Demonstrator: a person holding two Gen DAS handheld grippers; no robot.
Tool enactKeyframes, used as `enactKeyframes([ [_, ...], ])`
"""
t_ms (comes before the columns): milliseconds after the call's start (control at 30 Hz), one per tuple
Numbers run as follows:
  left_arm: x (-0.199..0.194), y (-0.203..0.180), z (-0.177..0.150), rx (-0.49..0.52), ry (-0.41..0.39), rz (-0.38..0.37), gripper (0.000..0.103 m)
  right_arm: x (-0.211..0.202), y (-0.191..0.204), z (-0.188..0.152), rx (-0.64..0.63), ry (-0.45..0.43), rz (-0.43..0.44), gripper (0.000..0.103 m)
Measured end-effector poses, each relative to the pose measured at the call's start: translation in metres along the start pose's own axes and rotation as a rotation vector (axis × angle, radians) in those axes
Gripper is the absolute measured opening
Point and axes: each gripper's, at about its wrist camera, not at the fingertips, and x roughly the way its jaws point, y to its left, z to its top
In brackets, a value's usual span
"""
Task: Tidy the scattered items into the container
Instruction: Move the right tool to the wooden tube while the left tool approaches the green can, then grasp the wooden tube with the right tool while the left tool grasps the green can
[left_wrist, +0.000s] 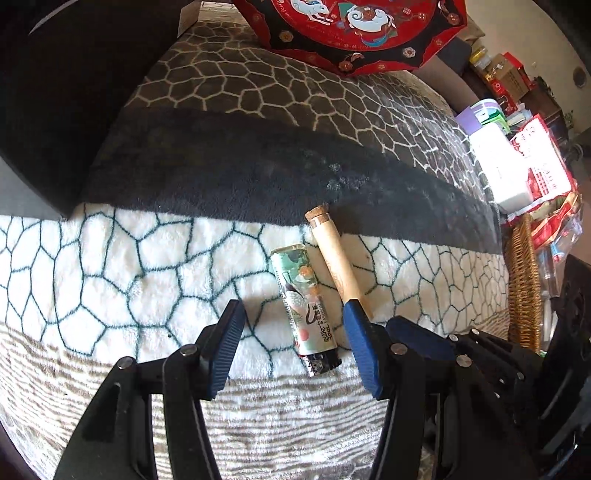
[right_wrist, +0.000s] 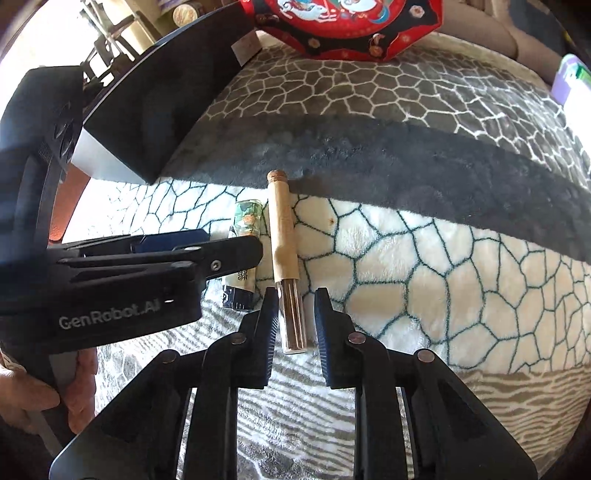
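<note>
A small green patterned can (left_wrist: 308, 306) lies on the fuzzy blanket beside a corked glass tube (left_wrist: 338, 258) wrapped in tan paper. My left gripper (left_wrist: 293, 314) is open, its blue fingers on either side of the can. My right gripper (right_wrist: 295, 299) is open, its fingers on either side of the clear lower end of the tube (right_wrist: 286, 254), not closed on it. The can (right_wrist: 245, 236) shows left of the tube in the right wrist view, partly hidden by the left gripper's body. A red octagonal box (left_wrist: 351, 29) stands at the far end of the blanket.
A black box (right_wrist: 159, 107) sits at the far left of the blanket. A wicker basket (left_wrist: 522, 277) and stacked packages (left_wrist: 517, 162) stand to the right. The right gripper's body shows at the left wrist view's lower right edge.
</note>
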Motion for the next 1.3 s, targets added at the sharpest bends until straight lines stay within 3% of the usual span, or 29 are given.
enactKeyframes([
  [67, 0.002, -0.008, 0.0, 0.03, -0.021, 0.047, 0.057, 0.003, 0.004, 0.001, -0.024, 0.003, -0.041, 0.023],
  [100, 0.003, -0.01, 0.0, 0.036, -0.035, 0.056, 0.062, 0.006, 0.006, 0.001, -0.038, 0.011, -0.064, 0.023],
  [267, 0.002, -0.009, -0.001, 0.028, -0.056, 0.058, 0.068, 0.011, 0.02, -0.001, -0.122, 0.01, -0.151, 0.02],
  [367, 0.002, -0.012, -0.003, 0.057, -0.068, 0.055, 0.068, 0.008, 0.009, 0.003, -0.052, 0.022, -0.138, 0.014],
  [533, 0.003, -0.013, -0.005, 0.098, -0.065, 0.045, 0.068, -0.003, -0.016, -0.002, 0.04, 0.039, -0.166, 0.014],
  [633, 0.002, -0.012, -0.005, 0.121, -0.068, 0.07, 0.055, -0.002, -0.018, -0.003, 0.038, 0.053, -0.158, 0.015],
  [767, 0.002, -0.013, -0.007, 0.164, -0.077, 0.089, 0.045, -0.001, -0.016, 0.004, 0.04, 0.027, -0.156, 0.021],
  [833, 0.0, -0.008, -0.006, 0.149, -0.075, 0.074, 0.029, 0.003, -0.014, 0.006, 0.021, 0.014, -0.173, 0.02],
  [867, -0.001, -0.006, -0.006, 0.143, -0.071, 0.063, 0.026, 0.004, -0.013, 0.007, 0.009, 0.005, -0.179, 0.014],
  [1100, -0.011, 0.005, -0.009, 0.137, -0.049, 0.037, 0.021, -0.003, -0.019, 0.01, 0.08, -0.021, -0.114, 0.014],
  [1167, -0.02, 0.007, -0.01, 0.146, -0.064, 0.042, 0.012, -0.011, -0.015, 0.01, 0.081, -0.039, -0.105, 0.014],
  [1300, -0.038, 0.013, -0.011, 0.163, -0.086, 0.044, 0.007, -0.03, -0.002, 0.014, 0.083, -0.067, -0.08, 0.014],
])
